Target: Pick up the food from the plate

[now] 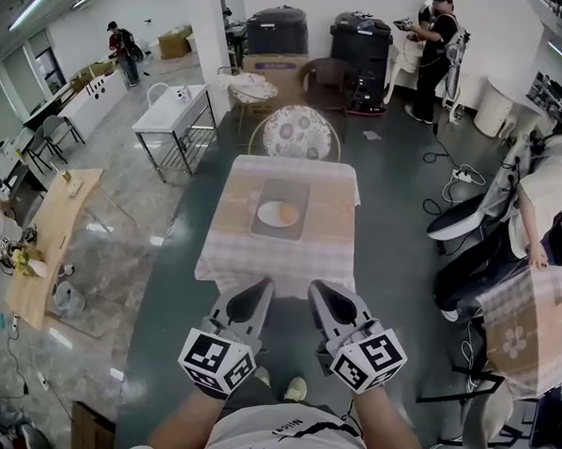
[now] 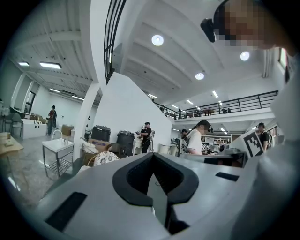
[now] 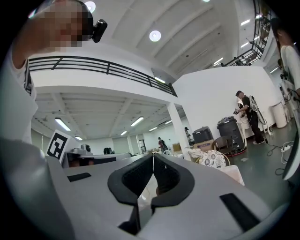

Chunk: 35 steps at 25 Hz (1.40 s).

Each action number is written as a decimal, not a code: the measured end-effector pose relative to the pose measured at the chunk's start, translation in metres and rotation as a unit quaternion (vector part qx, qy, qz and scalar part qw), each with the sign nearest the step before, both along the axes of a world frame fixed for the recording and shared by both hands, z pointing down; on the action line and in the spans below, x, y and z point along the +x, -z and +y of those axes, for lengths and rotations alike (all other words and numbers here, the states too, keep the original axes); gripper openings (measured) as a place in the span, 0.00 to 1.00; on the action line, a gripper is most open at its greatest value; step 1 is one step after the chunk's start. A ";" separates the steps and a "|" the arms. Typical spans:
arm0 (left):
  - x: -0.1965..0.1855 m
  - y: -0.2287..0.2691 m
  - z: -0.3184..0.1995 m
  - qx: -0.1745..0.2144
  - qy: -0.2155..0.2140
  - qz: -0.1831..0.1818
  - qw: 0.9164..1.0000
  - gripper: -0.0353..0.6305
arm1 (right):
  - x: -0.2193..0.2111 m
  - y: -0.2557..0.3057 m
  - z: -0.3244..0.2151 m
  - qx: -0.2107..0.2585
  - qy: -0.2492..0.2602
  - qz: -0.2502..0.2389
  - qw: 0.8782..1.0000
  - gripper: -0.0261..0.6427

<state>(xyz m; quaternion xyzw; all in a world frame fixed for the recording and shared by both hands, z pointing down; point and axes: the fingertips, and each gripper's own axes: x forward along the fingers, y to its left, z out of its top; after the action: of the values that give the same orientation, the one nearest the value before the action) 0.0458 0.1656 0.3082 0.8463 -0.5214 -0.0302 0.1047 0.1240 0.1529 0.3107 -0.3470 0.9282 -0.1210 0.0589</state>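
Note:
A white plate (image 1: 278,214) with a piece of orange food (image 1: 286,212) rests on a grey mat (image 1: 282,210), in the middle of a table with a checked cloth (image 1: 277,256). Both grippers hang short of the table's near edge, side by side, pointing at it. My left gripper (image 1: 264,284) is shut with its tips together and nothing in it; its own view shows the closed tips (image 2: 153,154) against the room. My right gripper (image 1: 317,286) is likewise shut and empty, its tips (image 3: 153,155) meeting. Neither gripper view shows the plate.
A chair with a floral back (image 1: 298,132) stands at the table's far side. To the right are a seated person (image 1: 545,200) and a second clothed table (image 1: 529,326). A white metal table (image 1: 174,110) and a wooden table (image 1: 55,226) stand at the left.

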 end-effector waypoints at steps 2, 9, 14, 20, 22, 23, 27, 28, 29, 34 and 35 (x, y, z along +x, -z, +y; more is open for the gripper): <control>-0.003 -0.002 -0.003 -0.001 0.005 -0.002 1.000 0.06 | -0.003 -0.003 -0.003 -0.004 0.002 0.000 1.000 0.06; -0.014 -0.015 -0.028 -0.007 0.009 -0.003 1.000 0.06 | -0.017 -0.016 -0.029 -0.020 0.006 0.005 1.000 0.06; -0.031 -0.026 -0.064 -0.007 0.008 -0.002 1.000 0.06 | -0.034 -0.026 -0.063 -0.024 0.000 0.012 1.000 0.06; -0.058 -0.038 -0.123 -0.002 -0.004 -0.013 1.000 0.06 | -0.063 -0.036 -0.122 -0.032 -0.013 0.026 0.999 0.06; -0.068 -0.044 -0.144 -0.003 -0.009 -0.012 1.000 0.06 | -0.075 -0.041 -0.143 -0.037 -0.018 0.032 0.999 0.06; -0.074 -0.048 -0.154 -0.004 -0.012 -0.012 1.000 0.06 | -0.080 -0.044 -0.152 -0.040 -0.022 0.034 0.998 0.06; -0.096 -0.063 -0.192 -0.010 -0.027 -0.011 1.000 0.06 | -0.100 -0.058 -0.188 -0.054 -0.042 0.037 0.997 0.06; -0.100 -0.067 -0.200 -0.010 -0.032 -0.011 0.999 0.06 | -0.103 -0.061 -0.195 -0.058 -0.048 0.038 0.996 0.06; -0.103 -0.070 -0.207 -0.010 -0.036 -0.013 0.999 0.06 | -0.106 -0.065 -0.201 -0.061 -0.053 0.039 0.996 0.06; -0.105 -0.090 -0.242 -0.016 -0.055 -0.017 0.998 0.06 | -0.112 -0.083 -0.228 -0.077 -0.076 0.053 0.993 0.06; -0.105 -0.094 -0.247 -0.017 -0.058 -0.017 0.998 0.06 | -0.111 -0.088 -0.233 -0.080 -0.080 0.056 0.992 0.06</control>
<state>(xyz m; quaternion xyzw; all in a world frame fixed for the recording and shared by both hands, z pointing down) -0.0589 -0.0818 0.4023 0.8736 -0.4736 -0.0009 0.1119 0.0125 -0.0804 0.3984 -0.4304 0.8865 -0.1696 -0.0116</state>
